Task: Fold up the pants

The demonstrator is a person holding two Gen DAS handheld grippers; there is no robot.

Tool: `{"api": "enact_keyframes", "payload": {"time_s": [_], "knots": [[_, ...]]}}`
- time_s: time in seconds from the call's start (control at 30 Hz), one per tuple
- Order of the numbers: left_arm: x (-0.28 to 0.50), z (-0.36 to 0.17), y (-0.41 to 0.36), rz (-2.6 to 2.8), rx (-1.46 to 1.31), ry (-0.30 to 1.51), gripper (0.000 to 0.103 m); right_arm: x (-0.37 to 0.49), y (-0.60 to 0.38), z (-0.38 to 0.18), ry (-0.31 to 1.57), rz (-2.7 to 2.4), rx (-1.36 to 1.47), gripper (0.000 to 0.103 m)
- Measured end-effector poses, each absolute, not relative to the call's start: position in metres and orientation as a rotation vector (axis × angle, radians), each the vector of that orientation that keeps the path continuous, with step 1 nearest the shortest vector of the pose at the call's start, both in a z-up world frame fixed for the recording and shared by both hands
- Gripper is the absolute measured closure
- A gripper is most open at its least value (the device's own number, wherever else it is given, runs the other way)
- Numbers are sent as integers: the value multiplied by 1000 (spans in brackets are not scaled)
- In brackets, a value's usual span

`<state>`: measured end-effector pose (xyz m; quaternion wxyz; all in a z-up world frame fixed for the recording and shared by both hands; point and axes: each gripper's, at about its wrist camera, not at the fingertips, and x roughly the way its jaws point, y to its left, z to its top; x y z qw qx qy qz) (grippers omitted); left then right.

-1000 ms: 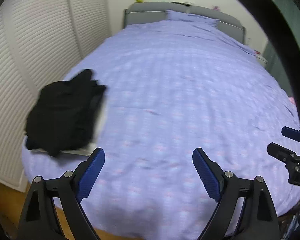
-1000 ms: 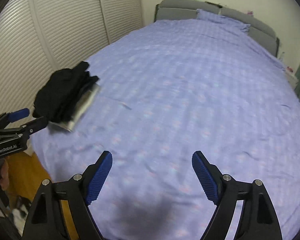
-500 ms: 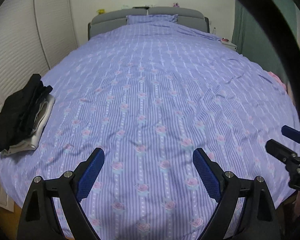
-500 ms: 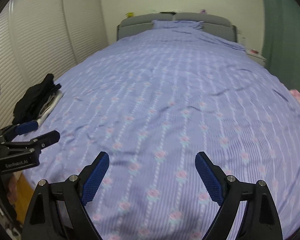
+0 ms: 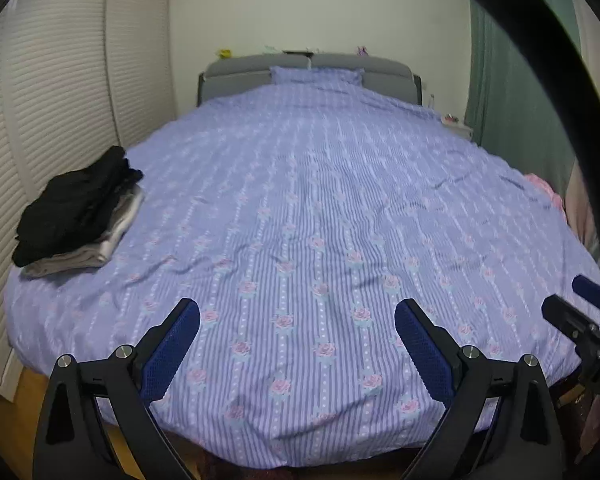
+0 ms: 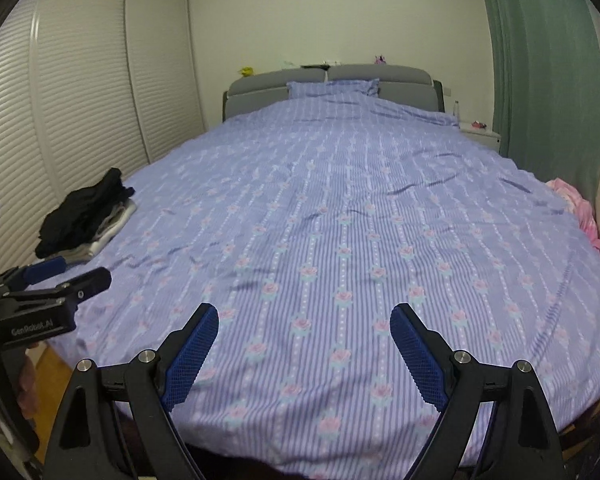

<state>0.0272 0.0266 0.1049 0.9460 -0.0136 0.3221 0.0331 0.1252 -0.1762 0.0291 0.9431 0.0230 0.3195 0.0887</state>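
Left hand-held gripper [image 6: 56,276], jaws opening, reads "GenRobot.AI".

Your bed cover [image 5: 300,208] is soft cloth, matt, with thin stripes and little roses, and it has some wrinkles. The pile of clothes [image 5: 76,208] on the left edge is cloth too: dull black pieces on top, a grey one and a slightly shiny pale one under them. The pink thing [image 6: 580,208] at the right edge looks fluffy. Your left gripper [image 5: 296,320] and right gripper [image 6: 304,320] have matt black plastic arms, shiny round metal screws, and blue pads [image 6: 192,356] with a rough, bumpy skin. The headboard [image 6: 332,84] looks like padded grey cloth. The closet doors [image 6: 80,92] are pale and ribbed. The curtain [image 6: 540,72] is green cloth. The floor [image 5: 4,420] looks like smooth wood.
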Motion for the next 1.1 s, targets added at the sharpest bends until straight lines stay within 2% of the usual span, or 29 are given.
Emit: {"api": "enact_keyframes", "payload": {"time_s": [0.43, 1.1], "knots": [[-32, 128, 45, 102, -37, 582, 0, 78, -151, 44, 616, 223, 43, 14], [-36, 121, 50, 75, -73, 590, 0, 69, -139, 56, 596, 236, 26, 14]]}}
